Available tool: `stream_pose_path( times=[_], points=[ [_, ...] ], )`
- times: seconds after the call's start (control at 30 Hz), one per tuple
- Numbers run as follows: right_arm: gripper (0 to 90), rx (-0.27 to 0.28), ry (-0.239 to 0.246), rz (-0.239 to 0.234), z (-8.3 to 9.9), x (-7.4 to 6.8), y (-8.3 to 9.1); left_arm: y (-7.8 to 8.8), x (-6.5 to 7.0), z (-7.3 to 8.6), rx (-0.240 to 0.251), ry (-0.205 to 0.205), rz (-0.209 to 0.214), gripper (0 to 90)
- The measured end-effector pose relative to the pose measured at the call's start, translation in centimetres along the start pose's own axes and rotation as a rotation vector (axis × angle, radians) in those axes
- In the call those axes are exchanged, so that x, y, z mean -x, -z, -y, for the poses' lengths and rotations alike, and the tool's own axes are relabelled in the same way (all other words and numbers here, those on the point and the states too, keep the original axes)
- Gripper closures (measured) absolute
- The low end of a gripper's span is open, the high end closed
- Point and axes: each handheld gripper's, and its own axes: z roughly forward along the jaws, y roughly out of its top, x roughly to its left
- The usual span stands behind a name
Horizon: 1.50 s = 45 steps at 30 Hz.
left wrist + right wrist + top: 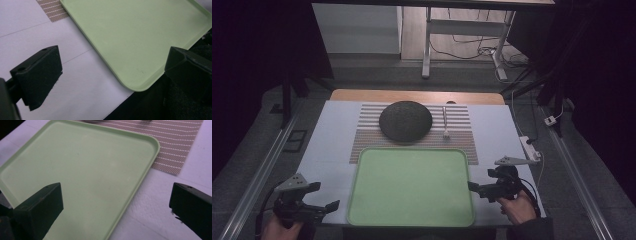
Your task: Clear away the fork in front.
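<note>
The green tray (412, 187) lies flat and bare at the near edge of the white surface (329, 135), its far edge resting on a striped mat (459, 132) that also carries a dark dome-shaped bowl (405, 120) and a small fork (445, 122). The left gripper (326, 206) waits just off the tray's near left corner and the right gripper (476, 187) at its right rim, both with jaws wide apart and nothing between them. This looks like the approach step, so the next move likely calls for each gripper to slide its jaws over the tray's rim and close evenly before any lift.
</note>
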Motion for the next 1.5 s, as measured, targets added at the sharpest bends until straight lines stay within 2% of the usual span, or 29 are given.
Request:
stream_pose_path(
  times=[0.2, 0.57, 0.73, 0.9, 1.1, 1.3, 1.5],
  points=[
    [0.0, -0.025, 0.066, 0.008, -1.2, 0.1, -1.7, 0.0, 0.0, 0.0, -0.003, 0.0, 0.002, 1.6],
    [0.0, -0.038, 0.103, 0.021, -3.5, 0.6, -3.9, -0.1, 0.0, 0.0, -0.008, -0.002, 0.003, 1.7],
    [0.0, -0.051, 0.12, 0.048, -4.7, 1.1, -5.6, -0.1, 0.0, 0.0, -0.01, -0.002, 0.004, 1.6],
    [0.0, -0.063, 0.13, 0.055, -5.7, 1.7, -6.8, -0.1, 0.0, -0.1, -0.012, -0.002, 0.004, 1.6],
    [0.0, -0.069, 0.151, 0.106, -6.8, 2.4, -8.5, -0.1, 0.0, -0.1, -0.012, -0.001, 0.004, 1.6],
    [0.0, -0.102, 0.165, 0.159, -7.8, 3.1, -10.1, -0.1, -0.1, -0.1, -0.014, 0.0, 0.005, 1.5],
    [0.0, -0.121, 0.157, 0.186, -8.9, 3.7, -11.5, -0.2, 0.0, -0.1, -0.017, -0.002, 0.006, 1.5]
  ],
)
